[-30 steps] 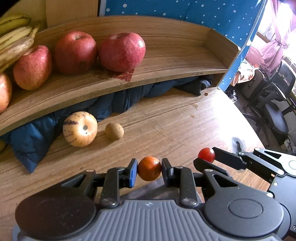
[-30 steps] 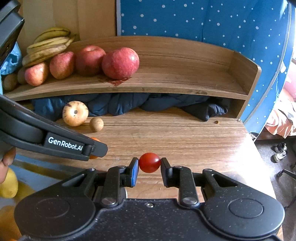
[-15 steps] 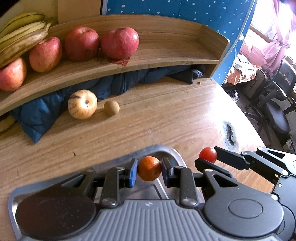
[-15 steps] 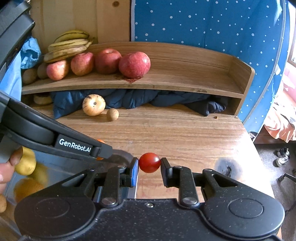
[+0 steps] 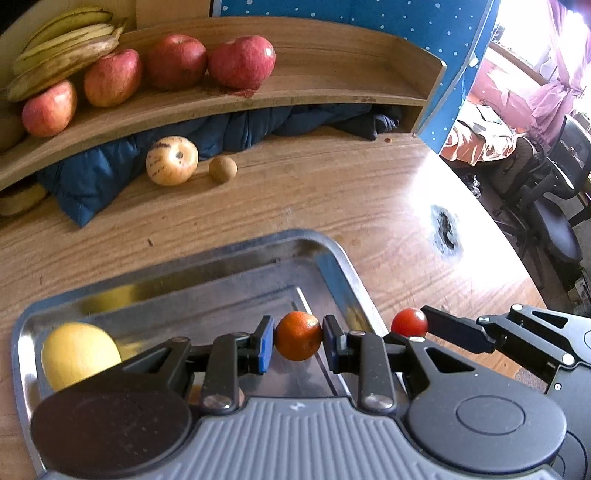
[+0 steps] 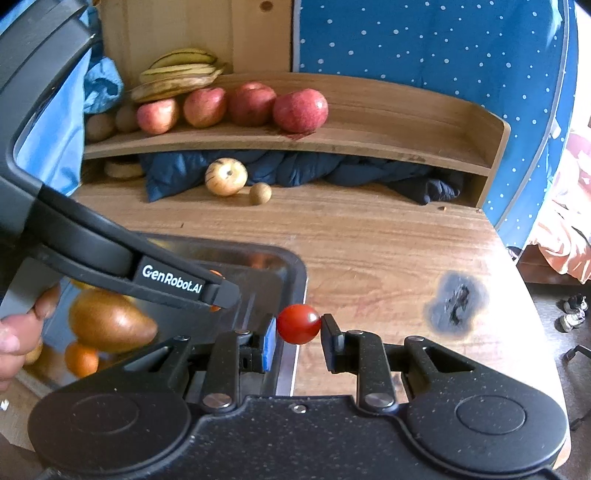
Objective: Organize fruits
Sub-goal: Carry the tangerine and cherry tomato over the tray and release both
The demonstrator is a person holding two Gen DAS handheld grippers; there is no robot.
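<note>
Clamped between the jaws of the left gripper (image 5: 298, 341): a small round orange citrus fruit (image 5: 298, 340), held over the right half of a shallow stainless-steel tray (image 5: 334, 254). Pinched in the jaws of the right gripper (image 6: 298, 325): a glossy red cherry tomato (image 6: 298, 324), held above the tray's right rim, at 3 o'clock of the orange fruit. Inside the tray, at 9 o'clock in the left wrist view: a smooth yellow oval fruit (image 5: 79, 354). Gripping the left tool's handle at the right wrist view's left edge: a person's hand (image 6: 14, 332). Under the tray: a brown wood-grain desk (image 5: 369, 206), with a dark scorch mark (image 5: 445, 234) at 2 o'clock. Farther off, toward 11 o'clock on the desk: a pale striped round fruit (image 5: 171, 165) just beside a small brown round fruit (image 5: 222, 169), both in front of a crumpled dark-blue cloth (image 5: 110, 173). Above, on a curved wooden shelf (image 5: 351, 81): four red apples (image 5: 242, 61) in a row, with a bunch of ripe yellow-brown bananas (image 5: 62, 33) at the left end.
</note>
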